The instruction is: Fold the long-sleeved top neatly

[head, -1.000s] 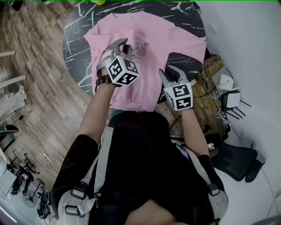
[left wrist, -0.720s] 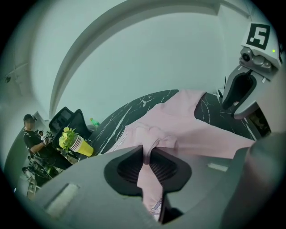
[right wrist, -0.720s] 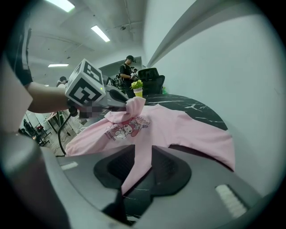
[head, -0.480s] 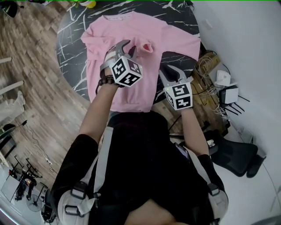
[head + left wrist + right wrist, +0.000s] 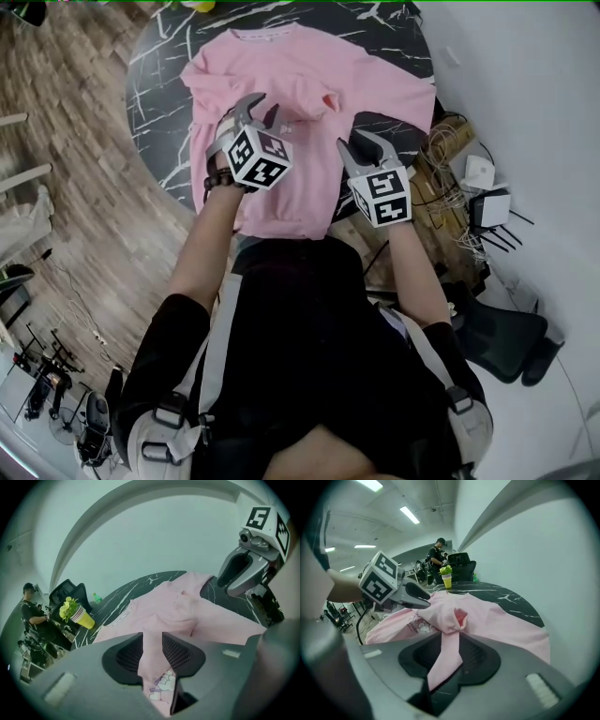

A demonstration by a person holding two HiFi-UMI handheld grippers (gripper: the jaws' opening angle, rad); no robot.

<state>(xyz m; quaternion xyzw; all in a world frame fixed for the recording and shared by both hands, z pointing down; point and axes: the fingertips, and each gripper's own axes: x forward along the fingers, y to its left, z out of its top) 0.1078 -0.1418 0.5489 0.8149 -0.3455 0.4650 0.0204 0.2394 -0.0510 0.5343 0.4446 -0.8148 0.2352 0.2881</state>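
A pink long-sleeved top point(image 5: 309, 66) lies flat on a round black marble table point(image 5: 159, 94), its collar on the far side. One sleeve is folded across the chest, and its cuff point(image 5: 325, 101) rests there by itself. My left gripper point(image 5: 261, 111) hovers over the chest print. Its jaws have just been opening and grip nothing. Between them the left gripper view point(image 5: 152, 641) shows only the fabric and print below. My right gripper point(image 5: 367, 142) stands open at the top's right side edge. In the right gripper view point(image 5: 451, 641) the top and dark table show through the gap.
A yellow cup with a plant point(image 5: 79, 616) stands at the table's far edge. Cables and a white router point(image 5: 483, 197) lie on the floor at the right, near a black chair point(image 5: 497, 337). A wall runs along the right. A person point(image 5: 438, 555) stands far behind.
My left gripper has opened and let go of the sleeve cuff, which now lies on the chest. That gripper has drawn back toward me and sunk a little. The right gripper has kept still.
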